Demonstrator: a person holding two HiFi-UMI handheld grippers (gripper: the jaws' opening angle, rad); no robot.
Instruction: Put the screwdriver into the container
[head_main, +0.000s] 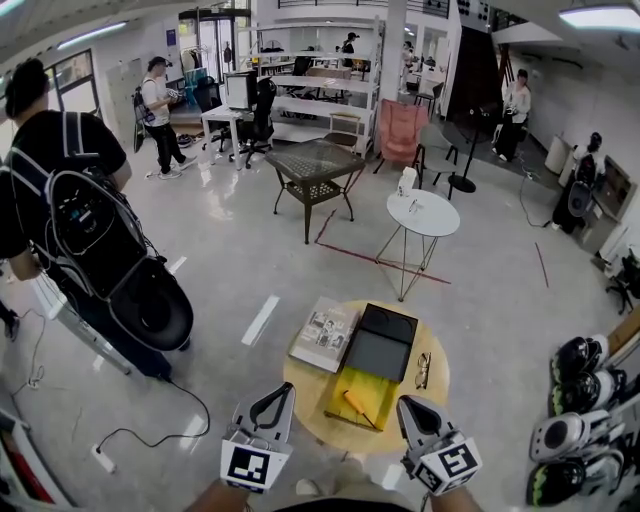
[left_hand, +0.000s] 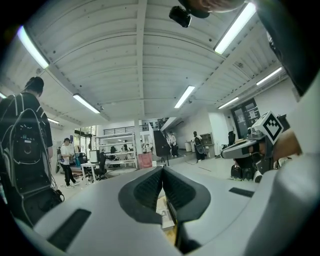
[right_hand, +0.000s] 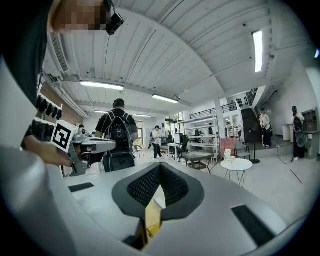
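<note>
Orange-handled screwdriver (head_main: 357, 407): lies in the yellow open-topped container (head_main: 372, 383) on the round wooden desk (head_main: 440, 388), just ahead of and between the left gripper (head_main: 275, 400) and right gripper (head_main: 415, 412), both closed and empty; placement apparently complete, no grasp called for.

No readable words or numbers, book (head_main: 325, 335) cover print too small to make out

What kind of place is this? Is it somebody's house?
Probably not a house. It looks like a big open office or lab: there is a desk with a computer, white shelving and a long ceiling light.
</note>
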